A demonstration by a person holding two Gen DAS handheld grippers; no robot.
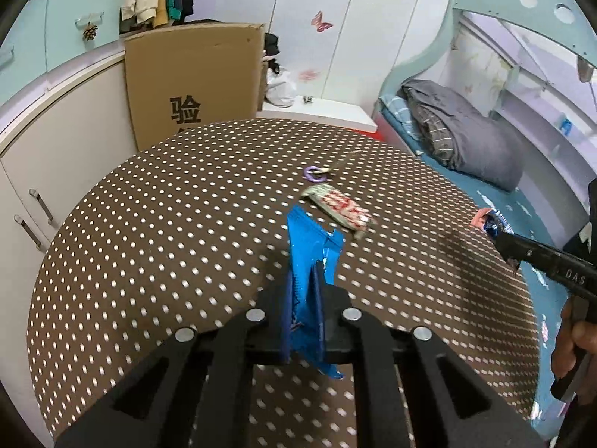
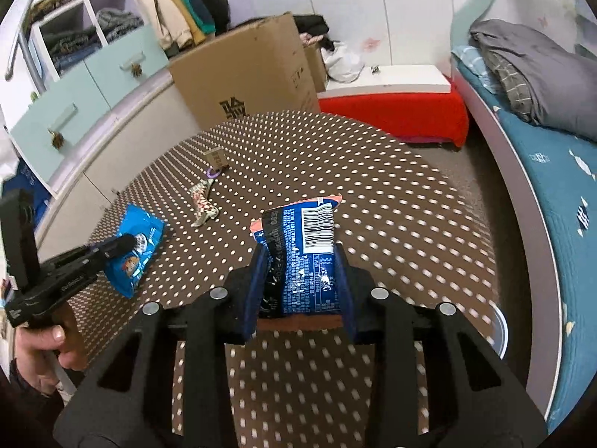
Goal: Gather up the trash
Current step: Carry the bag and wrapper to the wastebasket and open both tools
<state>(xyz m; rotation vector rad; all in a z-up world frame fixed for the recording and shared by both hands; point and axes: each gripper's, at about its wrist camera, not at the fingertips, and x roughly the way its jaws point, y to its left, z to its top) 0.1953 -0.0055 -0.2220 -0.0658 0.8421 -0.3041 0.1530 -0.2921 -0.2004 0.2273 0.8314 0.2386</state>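
Looking along the left gripper [image 1: 304, 287], the jaws are pressed together on a bright blue wrapper [image 1: 311, 257], pinched edge-on and lifted over the brown polka-dot table [image 1: 149, 224]. At one o'clock from it a red-and-white patterned wrapper [image 1: 341, 209] lies flat on the cloth, and beyond that, toward twelve, a small purple ring [image 1: 312, 174]. At three o'clock the right gripper [image 1: 496, 229] reaches in, clamped on a dark blue packet [image 1: 488, 222].

From the right wrist, the right gripper [image 2: 302, 261] is closed on that dark blue packet [image 2: 306, 254], barcode side up, standing between the pads above the table [image 2: 391, 205]. At nine o'clock the left gripper [image 2: 123, 244], held by a hand [image 2: 44, 339], grips the bright blue wrapper [image 2: 136, 246]. The patterned wrapper [image 2: 203, 205] lies at eleven o'clock, with the purple ring [image 2: 211, 172] and a small cardboard tag [image 2: 215, 156] just beyond it.
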